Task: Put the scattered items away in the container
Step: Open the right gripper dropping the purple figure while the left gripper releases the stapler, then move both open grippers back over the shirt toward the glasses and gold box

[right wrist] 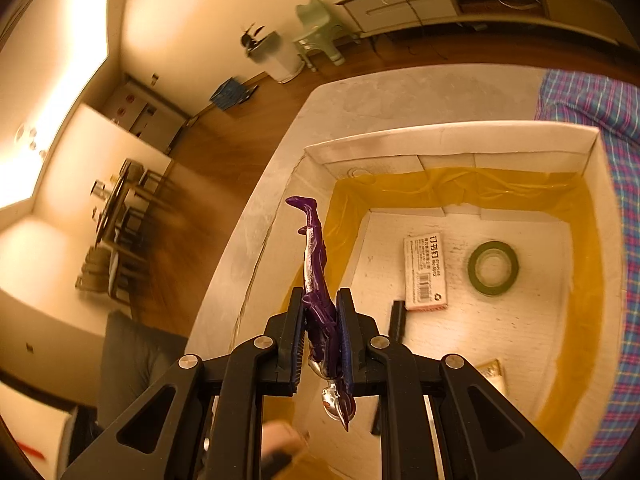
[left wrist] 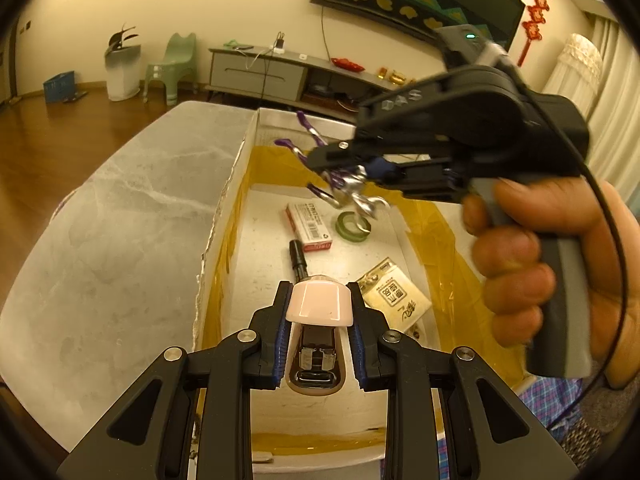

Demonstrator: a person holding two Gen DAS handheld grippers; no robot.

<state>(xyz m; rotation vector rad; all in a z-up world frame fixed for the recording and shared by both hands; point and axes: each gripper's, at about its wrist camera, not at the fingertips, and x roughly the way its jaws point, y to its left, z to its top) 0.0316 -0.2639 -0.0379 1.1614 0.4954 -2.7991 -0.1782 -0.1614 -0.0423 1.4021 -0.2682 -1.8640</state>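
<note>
Left gripper (left wrist: 320, 308) is clamping a pink stapler (left wrist: 320, 304), pads pressing on both sides of its pale cap, metal staple channel facing the camera; it is hanging over the near end of the white container (left wrist: 224, 216), which is sitting on a grey marble table (left wrist: 120, 216). Right gripper (right wrist: 319, 320) is clenched on a purple-and-silver action figure (right wrist: 316, 280), gripping at the torso, legs sticking out past the fingertips, head hanging back toward the camera. In the left wrist view the right gripper is sitting above the far half of the container with the figure dangling over the contents, a hand (left wrist: 560, 264) wrapping the grey handle; raised letters on the gripper body are reading roughly "DAS", blurred. In the right wrist view the figure is lining up over the container's left wall, so whether it is inside the rim or right above it I cannot tell. Already lying on the container floor: a staple box (right wrist: 425, 272) with red edge, Chinese characters, "STAPLES", a barcode and a recycling mark; a roll of green tape (right wrist: 493, 267) just beside it; a black marker (left wrist: 297, 258) near the stapler's nose; a gold-and-white sachet (left wrist: 394, 294) with Chinese print, unreadable to me. Yellow tape is lining the inside walls. A plaid cloth (right wrist: 592, 104) is lying beside the container.
</note>
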